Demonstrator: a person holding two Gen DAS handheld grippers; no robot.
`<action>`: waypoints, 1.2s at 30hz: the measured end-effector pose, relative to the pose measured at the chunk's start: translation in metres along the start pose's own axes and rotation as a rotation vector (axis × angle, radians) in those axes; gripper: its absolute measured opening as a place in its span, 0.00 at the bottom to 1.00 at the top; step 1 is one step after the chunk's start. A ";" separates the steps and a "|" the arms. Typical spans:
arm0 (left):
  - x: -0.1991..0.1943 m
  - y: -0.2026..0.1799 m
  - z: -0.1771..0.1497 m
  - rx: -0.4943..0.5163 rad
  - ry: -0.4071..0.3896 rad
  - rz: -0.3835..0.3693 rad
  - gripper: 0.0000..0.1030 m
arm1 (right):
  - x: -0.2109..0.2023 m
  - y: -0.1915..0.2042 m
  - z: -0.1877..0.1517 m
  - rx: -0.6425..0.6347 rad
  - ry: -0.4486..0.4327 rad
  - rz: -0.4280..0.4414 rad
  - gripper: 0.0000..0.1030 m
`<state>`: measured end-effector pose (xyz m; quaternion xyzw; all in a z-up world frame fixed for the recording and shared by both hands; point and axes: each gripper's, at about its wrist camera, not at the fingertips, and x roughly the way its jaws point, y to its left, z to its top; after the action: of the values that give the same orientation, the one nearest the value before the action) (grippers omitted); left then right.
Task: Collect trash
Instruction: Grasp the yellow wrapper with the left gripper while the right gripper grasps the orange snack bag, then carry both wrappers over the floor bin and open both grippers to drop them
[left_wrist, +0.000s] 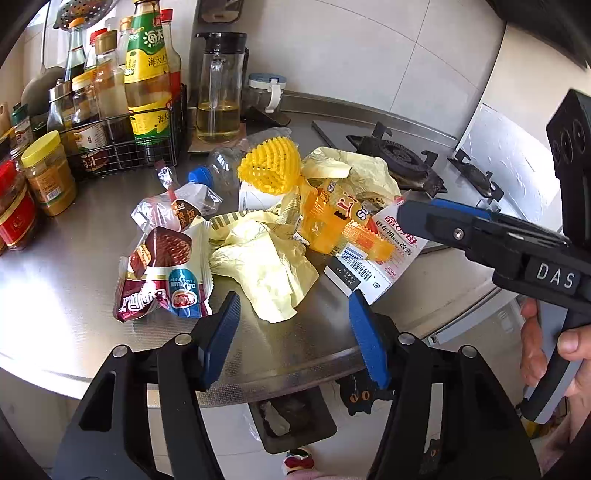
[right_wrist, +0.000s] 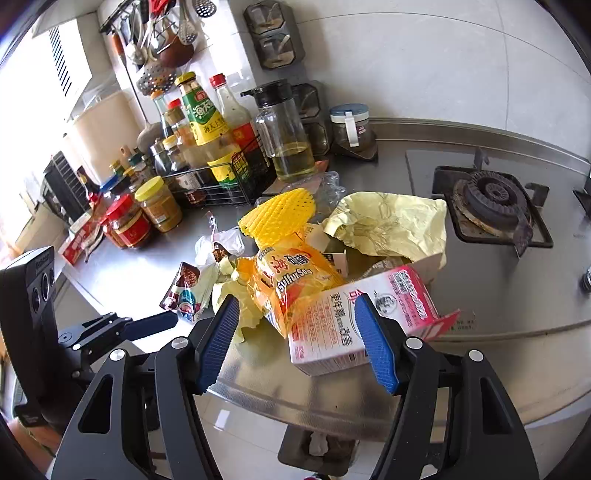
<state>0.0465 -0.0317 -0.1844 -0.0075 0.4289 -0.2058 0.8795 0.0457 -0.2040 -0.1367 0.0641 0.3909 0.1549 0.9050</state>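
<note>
Nothing collected yet: whole trash pile (left_wrist: 295, 221) lying mid-frame on table (left_wrist: 66, 295), pink carton (right_wrist: 354, 325) included. Left tool (left_wrist: 291, 332) and right tool (right_wrist: 299, 343) released, empty, above table's lower edge.

Both fisheye views are bright and mostly sharp. In the right wrist view, daylight floods in from the far left, where the white window area (right_wrist: 33, 122) is blown out. The brushed steel bench (left_wrist: 66, 295) carries soft glare streaks. Straight lines bow strongly toward the edges, and the corners fall off into black vignette.
</note>
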 end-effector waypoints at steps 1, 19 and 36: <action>0.007 0.001 0.000 -0.004 0.014 0.000 0.51 | 0.007 0.002 0.003 -0.014 0.007 0.000 0.63; 0.052 0.013 0.008 -0.032 0.095 -0.002 0.02 | 0.062 -0.003 0.015 -0.078 0.092 0.038 0.06; -0.028 -0.011 0.005 0.029 -0.062 0.008 0.00 | -0.029 0.004 0.020 -0.037 -0.129 -0.075 0.05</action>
<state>0.0312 -0.0320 -0.1588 0.0005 0.3983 -0.2083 0.8933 0.0412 -0.2098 -0.1020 0.0427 0.3310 0.1235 0.9345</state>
